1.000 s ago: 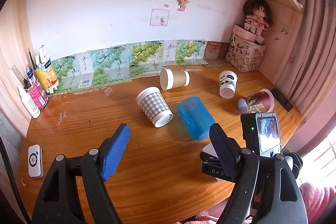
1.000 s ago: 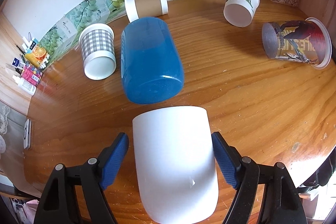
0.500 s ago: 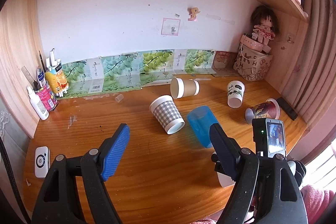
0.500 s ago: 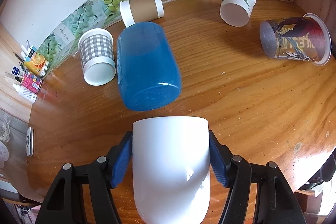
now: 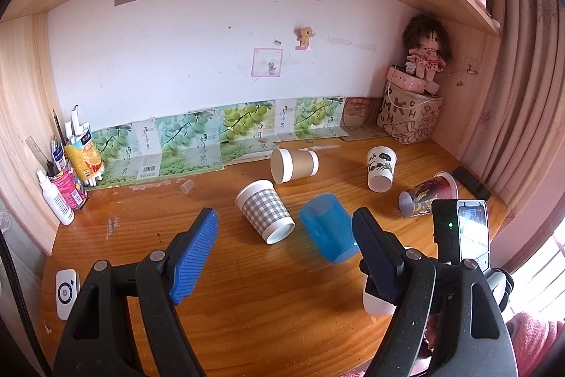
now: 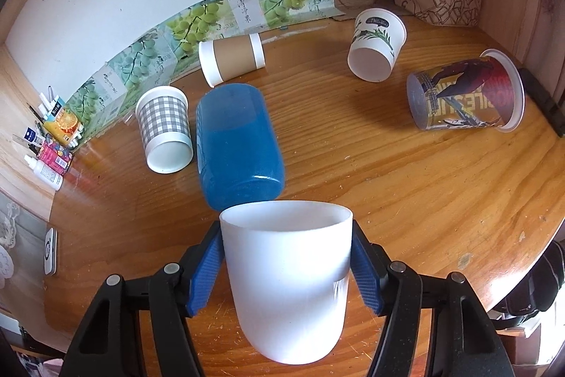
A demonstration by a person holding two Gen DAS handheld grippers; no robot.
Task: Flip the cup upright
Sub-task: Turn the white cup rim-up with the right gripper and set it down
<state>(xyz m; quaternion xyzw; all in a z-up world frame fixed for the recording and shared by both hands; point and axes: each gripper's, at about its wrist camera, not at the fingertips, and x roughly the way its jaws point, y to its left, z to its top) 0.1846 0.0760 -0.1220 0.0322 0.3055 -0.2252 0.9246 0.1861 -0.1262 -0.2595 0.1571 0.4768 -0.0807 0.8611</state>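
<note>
Gripping white cup [image 6: 287, 285] w/ right tool [image 6: 286, 274] — blue cup [image 6: 238, 151] just beyond.

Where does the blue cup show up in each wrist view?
Left wrist: blue cup lies right of centre, beside the left gripper's right finger.
Right wrist: blue cup lies centre-left, just beyond the held white cup.
Shared landmark: checked cup.

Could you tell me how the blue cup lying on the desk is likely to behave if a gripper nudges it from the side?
The blue cup lies on its rounded side, so it would probably roll. Its translucent plastic wall suggests it is light. With the checked cup close beside it, a roll that way would likely bump it.
</note>
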